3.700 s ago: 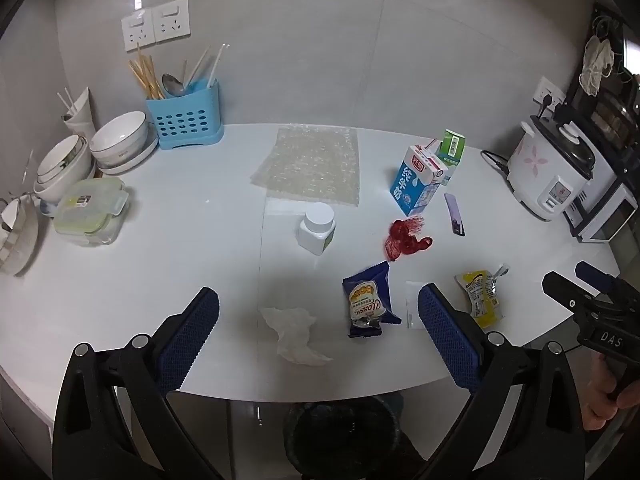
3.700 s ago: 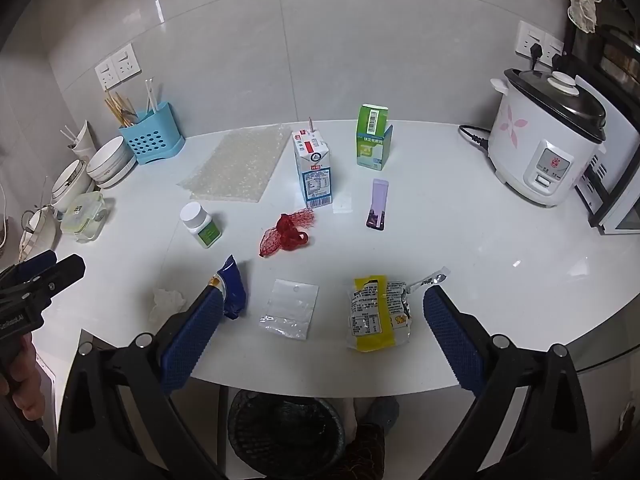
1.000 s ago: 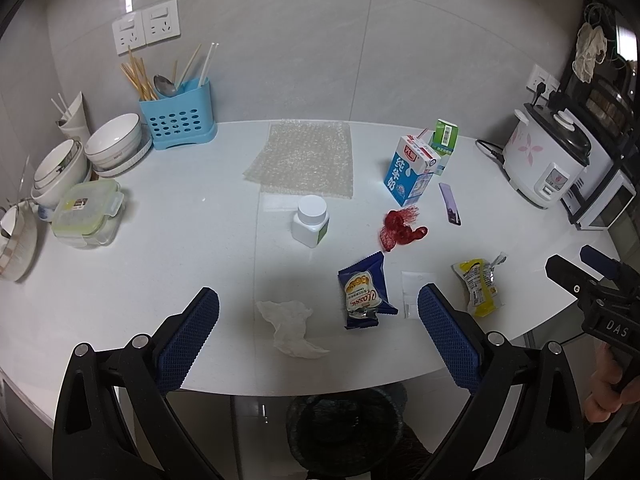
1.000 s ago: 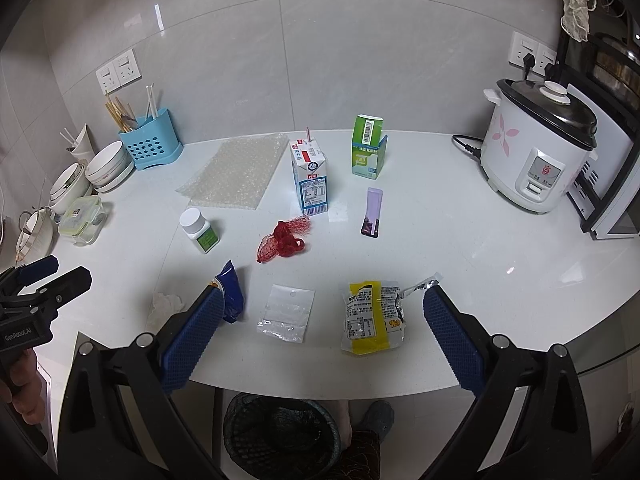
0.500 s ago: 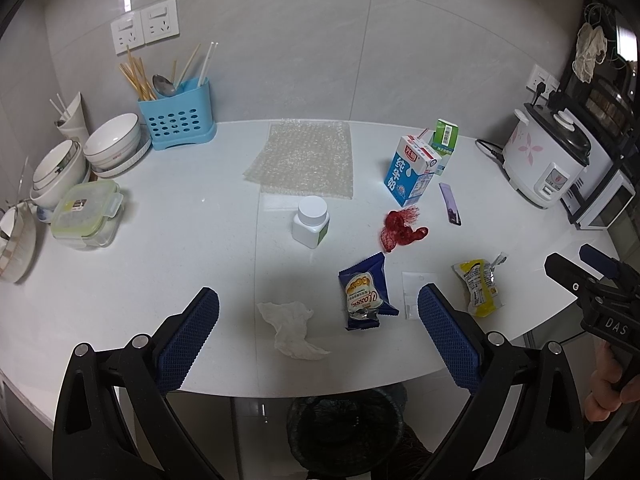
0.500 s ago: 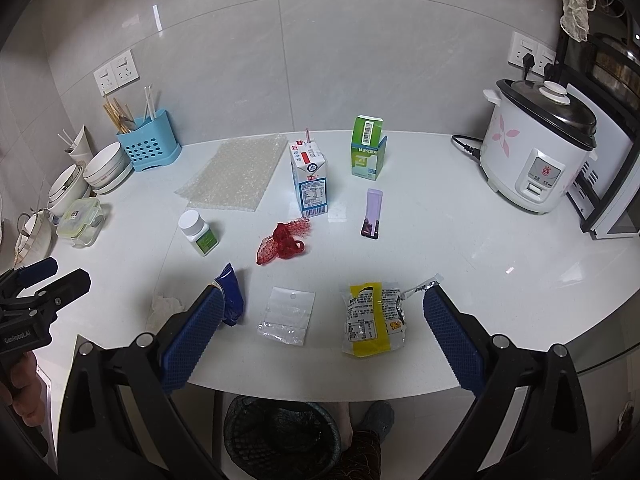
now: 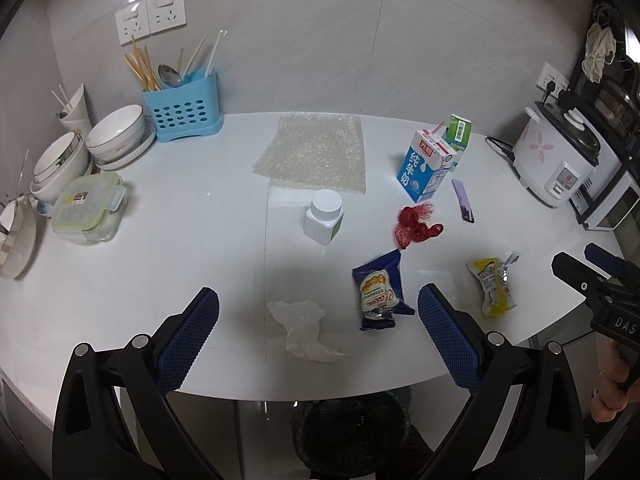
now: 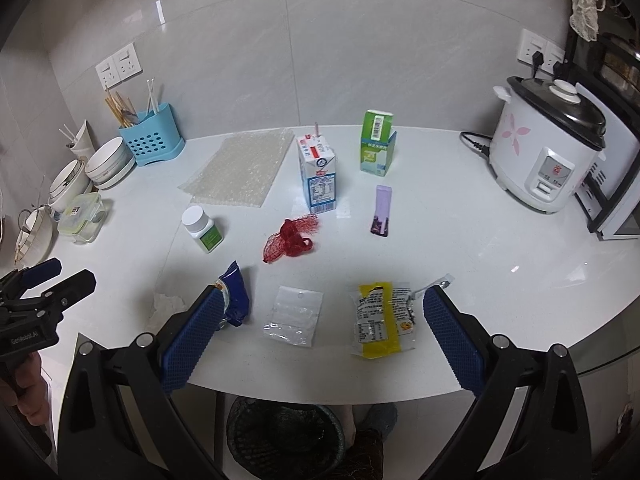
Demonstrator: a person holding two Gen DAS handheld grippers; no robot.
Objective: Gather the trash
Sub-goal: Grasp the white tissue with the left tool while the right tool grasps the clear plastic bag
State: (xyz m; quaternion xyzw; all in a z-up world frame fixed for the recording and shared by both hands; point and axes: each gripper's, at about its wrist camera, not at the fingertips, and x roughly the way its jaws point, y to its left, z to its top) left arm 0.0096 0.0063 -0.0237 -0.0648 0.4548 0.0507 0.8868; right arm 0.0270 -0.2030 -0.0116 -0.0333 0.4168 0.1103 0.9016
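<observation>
Both wrist views look down-forward from off the near edge of the white round-edged countertop (image 7: 160,240) (image 8: 480,248), sharing its whole top.

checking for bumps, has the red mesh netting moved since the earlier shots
No. The red mesh netting lies just in front of the blue milk carton, as before.

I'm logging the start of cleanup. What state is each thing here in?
Left gripper: open, empty.
Right gripper: open, empty.
Milk carton: upright, straw in.
Green carton: upright.
Bottle: capped, upright.
Tissue: crumpled.
Lunchbox: lid on.
Rice cooker: closed.
</observation>
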